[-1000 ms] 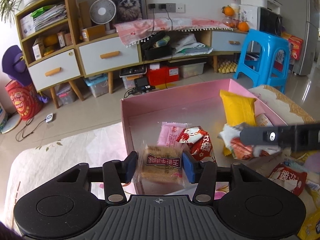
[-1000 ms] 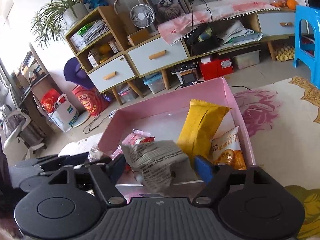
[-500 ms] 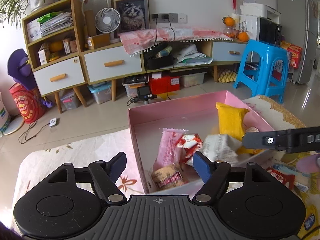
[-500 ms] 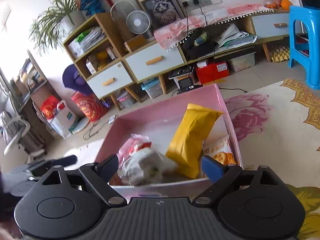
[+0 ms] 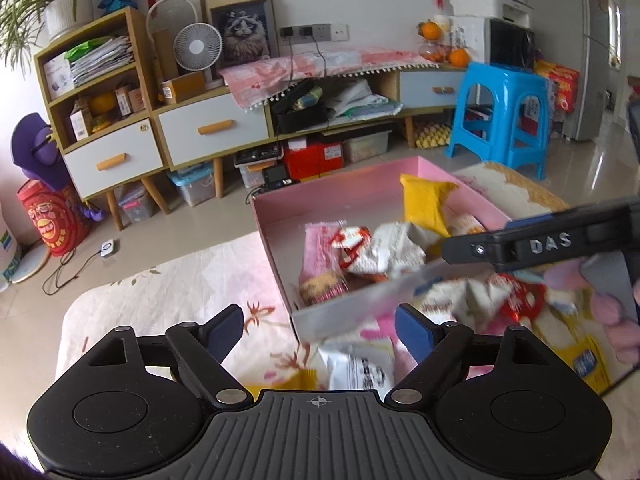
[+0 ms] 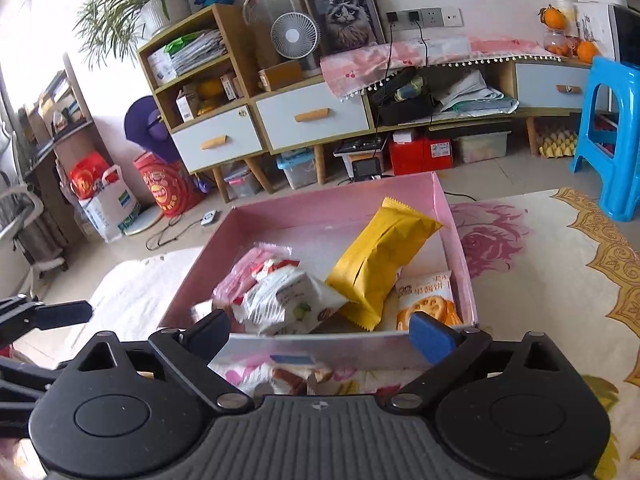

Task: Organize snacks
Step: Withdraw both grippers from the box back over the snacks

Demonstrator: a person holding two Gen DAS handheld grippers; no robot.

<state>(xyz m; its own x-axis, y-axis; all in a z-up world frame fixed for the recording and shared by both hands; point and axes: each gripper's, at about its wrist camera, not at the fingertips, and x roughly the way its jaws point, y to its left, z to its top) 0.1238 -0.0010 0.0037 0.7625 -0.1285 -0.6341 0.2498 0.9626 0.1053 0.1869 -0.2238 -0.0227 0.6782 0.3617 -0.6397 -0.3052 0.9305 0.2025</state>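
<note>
A pink box (image 6: 332,204) (image 5: 344,196) sits on the flowered cloth and holds snacks: a yellow bag (image 6: 380,264) (image 5: 426,200), a white crinkled packet (image 6: 284,300) (image 5: 392,246), a pink packet (image 5: 318,252), a biscuit pack (image 6: 428,300) and a brown cake pack (image 5: 322,288). My left gripper (image 5: 320,332) is open and empty, just short of the box's near corner. My right gripper (image 6: 320,332) is open and empty at the box's near wall. Loose snack packets (image 5: 492,300) lie outside the box, with a white one (image 5: 356,368) under my left gripper.
The right gripper's arm (image 5: 540,240) crosses the right of the left wrist view. A blue stool (image 6: 612,136) stands at the right. A low cabinet with drawers (image 6: 312,120) lines the far wall. The cloth's edge drops to the floor at the left.
Both grippers let go: the cake pack and the white packet now lie in the box. Both grippers have drawn back toward me and stand wide open.
</note>
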